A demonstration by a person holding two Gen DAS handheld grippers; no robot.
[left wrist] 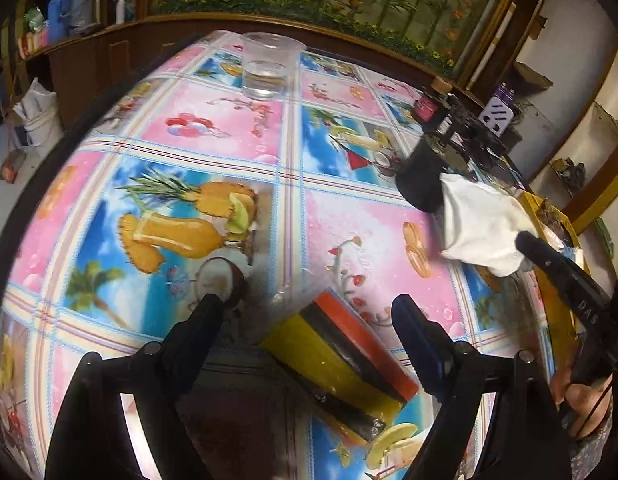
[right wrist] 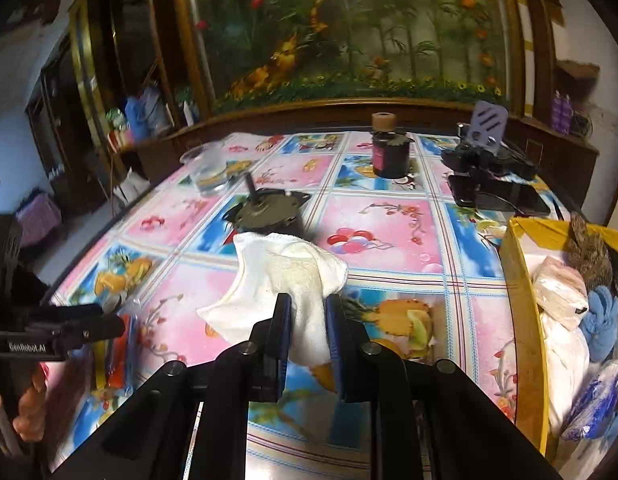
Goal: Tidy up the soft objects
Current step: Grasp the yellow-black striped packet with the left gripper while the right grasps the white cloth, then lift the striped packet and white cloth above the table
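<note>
Covering the table: tablecloth (right wrist: 381, 220) printed with pink and blue squares of fruit, drinks and balloons.
Right edge: yellow box (right wrist: 521, 320), open, stuffed with soft items, among them a blue cloth (right wrist: 603, 320), white fabric and a brown furry piece.
Middle: white cloth (right wrist: 277, 276), crumpled, draped against a black cylindrical motor (right wrist: 269, 216).
Right gripper (right wrist: 307, 320): clamped on the near end of the white cloth, fabric pinched between the blue pads.
Left gripper (left wrist: 313, 312): fingers spread wide, nothing held, poised over a stack of sponges (left wrist: 341, 360) in yellow, black and orange lying between them on the tablecloth.
Far side: clear plastic cup (left wrist: 269, 66) with some water, dark jar (right wrist: 389, 152) with a cork stopper, black phone (right wrist: 501, 196) lying flat.
</note>
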